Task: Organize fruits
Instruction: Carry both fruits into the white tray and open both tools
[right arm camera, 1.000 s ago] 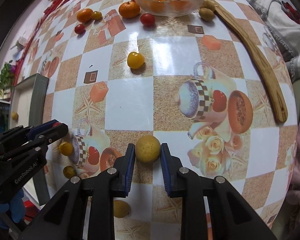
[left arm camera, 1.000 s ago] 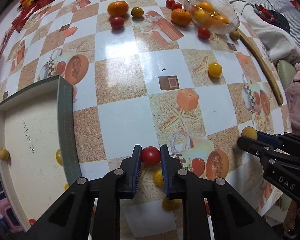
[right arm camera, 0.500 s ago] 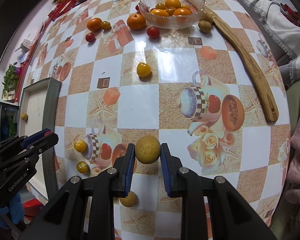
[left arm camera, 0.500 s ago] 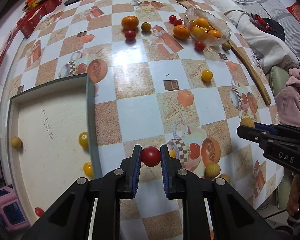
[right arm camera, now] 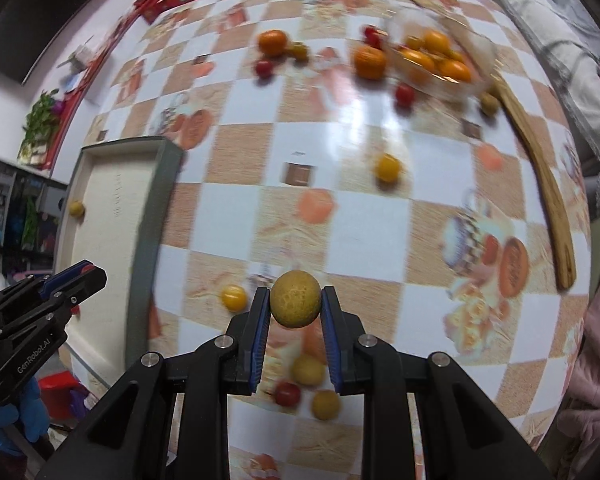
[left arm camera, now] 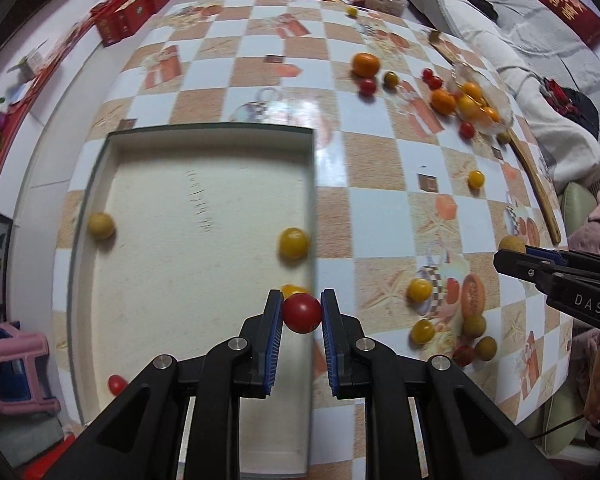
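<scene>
My left gripper [left arm camera: 301, 312] is shut on a red cherry tomato [left arm camera: 302, 313] and holds it above the right wall of the shallow tray [left arm camera: 312, 184]. The tray holds a tan longan [left arm camera: 101, 225], yellow tomatoes [left arm camera: 293, 243] and a red tomato [left arm camera: 116, 384]. My right gripper [right arm camera: 295, 305] is shut on a tan longan [right arm camera: 295, 299] above the table's near side; it also shows in the left wrist view [left arm camera: 512, 258]. Loose tomatoes [left arm camera: 419, 290] and longans [left arm camera: 474, 325] lie on the checkered table.
A glass bowl [right arm camera: 440, 58] of oranges stands at the far right, with oranges [right arm camera: 370, 62] and tomatoes [right arm camera: 387, 168] around it. A long wooden stick [right arm camera: 548, 196] lies along the right edge. Red boxes [left arm camera: 128, 12] sit at the far left. A pink stool [left arm camera: 14, 372] stands beside the table.
Both grippers have risen and swung left with their fruit held. The left gripper has moved from over the table to over the tray's right wall.
</scene>
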Demonstrator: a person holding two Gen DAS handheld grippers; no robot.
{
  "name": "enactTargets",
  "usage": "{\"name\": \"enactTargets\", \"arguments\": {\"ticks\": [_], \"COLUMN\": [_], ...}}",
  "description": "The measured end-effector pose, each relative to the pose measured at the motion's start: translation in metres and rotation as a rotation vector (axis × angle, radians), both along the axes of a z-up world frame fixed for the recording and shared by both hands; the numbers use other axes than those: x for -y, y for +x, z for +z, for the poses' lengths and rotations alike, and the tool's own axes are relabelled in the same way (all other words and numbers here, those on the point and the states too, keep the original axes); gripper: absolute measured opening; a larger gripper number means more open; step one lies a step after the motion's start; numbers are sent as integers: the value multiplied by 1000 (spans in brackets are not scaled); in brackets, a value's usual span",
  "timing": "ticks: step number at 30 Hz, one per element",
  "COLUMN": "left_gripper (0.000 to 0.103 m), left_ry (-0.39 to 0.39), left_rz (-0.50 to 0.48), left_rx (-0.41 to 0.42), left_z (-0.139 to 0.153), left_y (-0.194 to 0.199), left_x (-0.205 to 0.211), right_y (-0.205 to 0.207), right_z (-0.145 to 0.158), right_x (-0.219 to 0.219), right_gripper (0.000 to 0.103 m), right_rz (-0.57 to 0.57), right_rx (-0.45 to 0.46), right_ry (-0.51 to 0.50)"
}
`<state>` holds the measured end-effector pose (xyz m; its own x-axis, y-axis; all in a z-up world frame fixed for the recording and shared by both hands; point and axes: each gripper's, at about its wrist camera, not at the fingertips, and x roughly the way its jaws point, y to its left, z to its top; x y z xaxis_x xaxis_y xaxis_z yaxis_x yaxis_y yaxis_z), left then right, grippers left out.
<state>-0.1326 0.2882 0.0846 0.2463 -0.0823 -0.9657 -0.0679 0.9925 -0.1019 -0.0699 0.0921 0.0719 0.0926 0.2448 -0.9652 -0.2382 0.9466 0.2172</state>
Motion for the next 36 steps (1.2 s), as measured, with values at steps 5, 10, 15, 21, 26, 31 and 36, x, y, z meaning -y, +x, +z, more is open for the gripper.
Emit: {"name": "enactTargets", "arguments": {"ticks": [5,10,15,21,26,31,36], "left_gripper": [20,20,20,20,20,20,21], "left_ry": [7,34,51,71,86,103,118], "left_rz": [79,137,185,213,222,222,205], "left_rx": [-3,-15,-35,-55,-68,-81,-89], "left_z": [-3,-12,-25,-41,-52,-59,-61], "left_y": [-13,-23,-28,-23,-19,-19,-22], "left_x": [-38,-70,-97,-116,-123,-126,-125], "right_y": [2,4,9,20,33,40,44], "right_z": [5,8,4,-12,-28,-42,-54], "right_x": [-40,-81,-124,-166,-190,-201,-210], "right_gripper": [27,27,27,27,27,27,28], "right_rz": [72,145,204,248,271,275,291], "right_rx": [6,10,2,-23,-29,-39,-43], "right_ry": [12,22,30,28,2,-21,-50]}}
